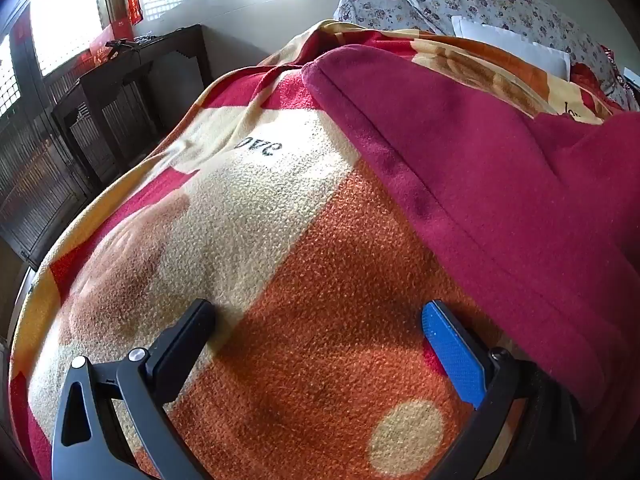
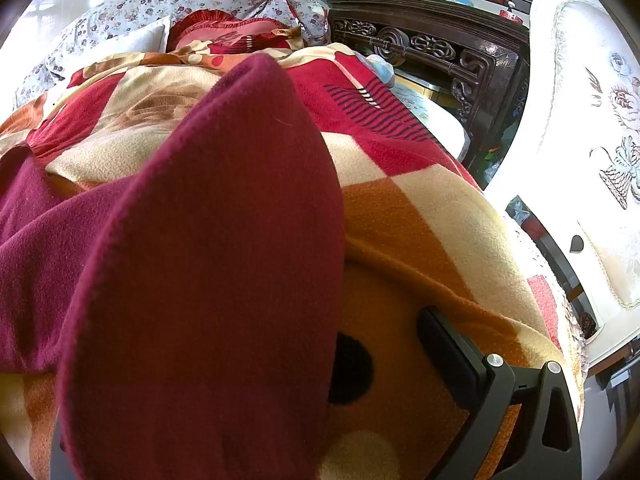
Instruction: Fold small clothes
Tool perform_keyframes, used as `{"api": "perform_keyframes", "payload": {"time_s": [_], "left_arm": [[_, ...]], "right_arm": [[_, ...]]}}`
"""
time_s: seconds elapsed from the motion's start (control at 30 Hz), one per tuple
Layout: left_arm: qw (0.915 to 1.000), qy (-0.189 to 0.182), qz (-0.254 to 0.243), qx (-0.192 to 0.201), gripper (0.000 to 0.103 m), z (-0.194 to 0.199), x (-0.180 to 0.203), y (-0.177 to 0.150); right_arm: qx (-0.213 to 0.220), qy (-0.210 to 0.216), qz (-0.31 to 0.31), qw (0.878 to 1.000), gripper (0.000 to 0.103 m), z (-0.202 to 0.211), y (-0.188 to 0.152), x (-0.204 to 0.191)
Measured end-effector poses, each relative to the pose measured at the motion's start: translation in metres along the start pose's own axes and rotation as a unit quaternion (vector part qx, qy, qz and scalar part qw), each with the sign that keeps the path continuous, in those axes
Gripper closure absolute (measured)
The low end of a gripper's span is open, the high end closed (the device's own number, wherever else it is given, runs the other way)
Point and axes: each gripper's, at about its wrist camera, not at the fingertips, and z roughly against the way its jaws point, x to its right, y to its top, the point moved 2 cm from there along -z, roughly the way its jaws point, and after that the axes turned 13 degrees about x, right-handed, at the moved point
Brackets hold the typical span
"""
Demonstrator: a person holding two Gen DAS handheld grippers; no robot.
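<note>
The maroon garment (image 1: pixel 500 184) lies on the blanket (image 1: pixel 280 280) of the bed, probably spread there so it can be folded flat, and the left gripper (image 1: pixel 320 344) stands with fingers wide apart over bare blanket just beside its hem. The right view shows what the left cannot: one part of the garment is draped over the right gripper (image 2: pixel 320 360) and hides one finger, so I cannot tell if it pinches anything.

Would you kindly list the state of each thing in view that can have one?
Left gripper: open, empty, over the blanket.
Right gripper: width unclear; garment drapes over its left finger.
Garment: maroon, rumpled, unfolded.
Blanket: spread across the bed.
Pillows: piled at the far end.
</note>
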Motion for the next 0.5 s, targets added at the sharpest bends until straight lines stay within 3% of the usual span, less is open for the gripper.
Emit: {"api": "perform_keyframes", "payload": {"time_s": [0.4,0.5], "left_arm": [[1.0000,0.004,-0.005,-0.007,0.000,0.0000,0.0008,0.0007],[0.9987,-0.002,-0.031,-0.041,0.000,0.0013,0.0050,0.0040]], "right_arm": [[0.000,0.000,0.000,1.000,0.000,0.0000,0.0000,0.0000],[0.000,0.000,0.000,1.000,0.000,0.0000,0.0000,0.0000]]}}
